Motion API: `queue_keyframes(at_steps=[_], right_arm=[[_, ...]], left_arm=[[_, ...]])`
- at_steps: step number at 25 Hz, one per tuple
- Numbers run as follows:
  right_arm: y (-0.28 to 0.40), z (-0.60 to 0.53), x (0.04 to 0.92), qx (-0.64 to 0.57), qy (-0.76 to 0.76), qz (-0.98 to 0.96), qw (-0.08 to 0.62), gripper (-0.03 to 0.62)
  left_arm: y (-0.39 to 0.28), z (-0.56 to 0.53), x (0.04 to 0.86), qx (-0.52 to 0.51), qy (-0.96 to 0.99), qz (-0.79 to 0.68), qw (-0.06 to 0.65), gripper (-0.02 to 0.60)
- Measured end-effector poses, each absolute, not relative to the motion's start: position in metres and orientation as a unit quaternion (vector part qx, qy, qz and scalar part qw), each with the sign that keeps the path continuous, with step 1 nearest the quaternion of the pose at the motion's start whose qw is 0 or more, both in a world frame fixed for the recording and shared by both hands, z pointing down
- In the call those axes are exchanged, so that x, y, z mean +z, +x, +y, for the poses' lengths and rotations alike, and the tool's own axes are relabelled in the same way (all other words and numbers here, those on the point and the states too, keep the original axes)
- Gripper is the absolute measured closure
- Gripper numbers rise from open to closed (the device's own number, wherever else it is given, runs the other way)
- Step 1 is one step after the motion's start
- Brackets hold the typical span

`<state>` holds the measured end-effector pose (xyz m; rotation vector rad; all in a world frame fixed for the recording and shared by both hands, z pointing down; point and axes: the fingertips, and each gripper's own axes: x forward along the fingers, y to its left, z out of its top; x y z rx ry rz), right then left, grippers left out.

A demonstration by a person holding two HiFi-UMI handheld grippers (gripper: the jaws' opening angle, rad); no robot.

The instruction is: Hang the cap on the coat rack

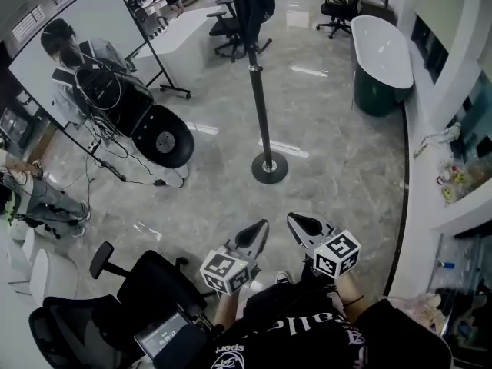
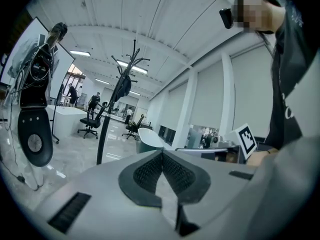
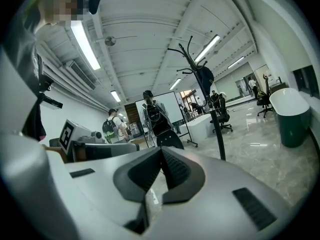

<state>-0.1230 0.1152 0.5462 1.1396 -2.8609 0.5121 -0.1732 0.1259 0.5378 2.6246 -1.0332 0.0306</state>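
A black coat rack (image 1: 257,98) stands on the marble floor a few steps ahead on a round base (image 1: 269,167). A dark cap (image 1: 254,0) hangs at its top, and it shows on the hooks in the left gripper view (image 2: 123,86) and in the right gripper view (image 3: 204,77). My left gripper (image 1: 258,229) and right gripper (image 1: 298,223) are held side by side low in front of my body, well short of the rack. Both are shut with nothing between the pads (image 2: 150,170) (image 3: 172,168).
A black office chair (image 1: 146,290) is close at my lower left. A whiteboard on a wheeled stand (image 1: 77,44) and a rig with cables and a black round panel (image 1: 163,138) are at the left. A green and white tub (image 1: 380,60) and a white counter edge (image 1: 411,206) lie to the right.
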Motion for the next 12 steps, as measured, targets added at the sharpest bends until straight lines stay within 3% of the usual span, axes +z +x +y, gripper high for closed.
queue_keyframes(at_steps=[12], right_arm=[[-0.132, 0.123, 0.546, 0.160, 0.350, -0.923, 0.022, 0.577]], left_arm=[[-0.187, 0.134, 0.535, -0.001, 0.910, -0.384, 0.157, 0.578]])
